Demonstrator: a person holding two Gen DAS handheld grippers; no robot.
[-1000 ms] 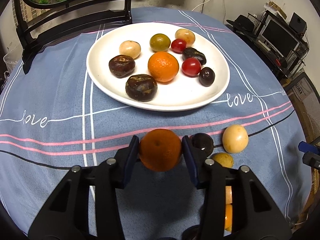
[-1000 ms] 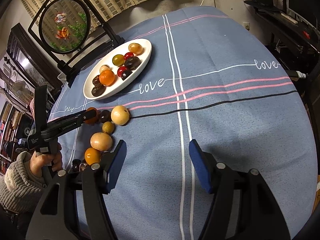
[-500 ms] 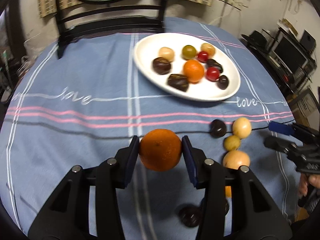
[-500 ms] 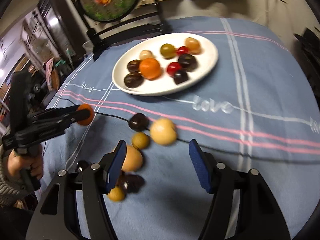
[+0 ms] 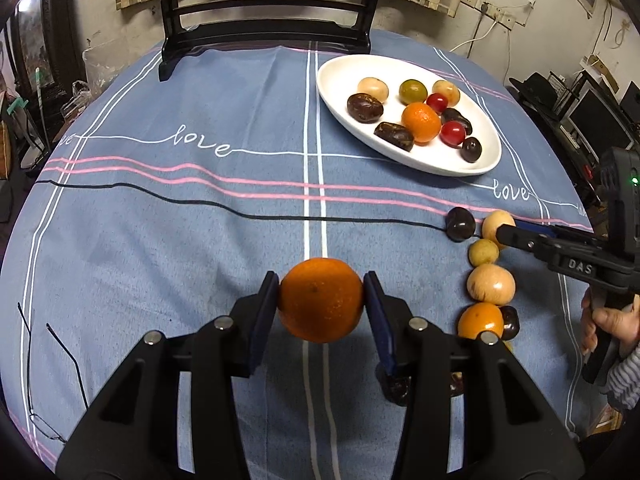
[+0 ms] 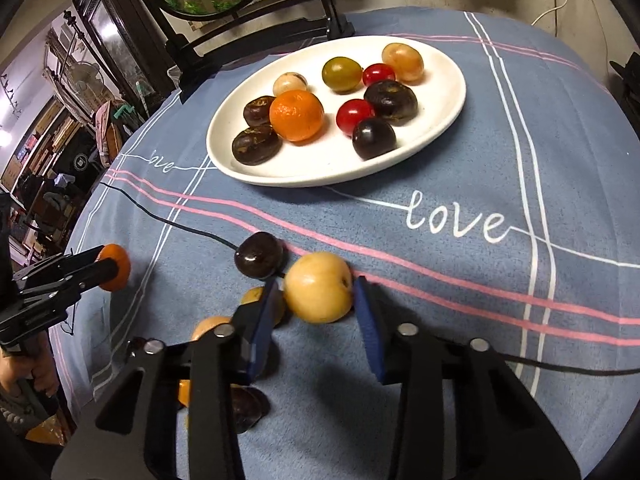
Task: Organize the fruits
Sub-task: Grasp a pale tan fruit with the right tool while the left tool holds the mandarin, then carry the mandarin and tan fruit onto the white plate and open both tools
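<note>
Left claw (image 5: pixel 322 306) is clenched on an orange (image 5: pixel 321 300), lifted off the cloth (image 5: pixel 160 248) — carried, I judge, toward the plate (image 5: pixel 340 76) at far right. Right claw (image 6: pixel 316 312) is closing round a pale fruit (image 6: pixel 319 287), pads not clearly pressing yet — it sits at the far end of the loose row near right. Open cloth lies between; the plate's near rim has spare room.

plate (image 6: pixel 452 116) behind loose fruit row (image 6: pixel 318 286) on tablecloth (image 6: pixel 460 280)
</note>
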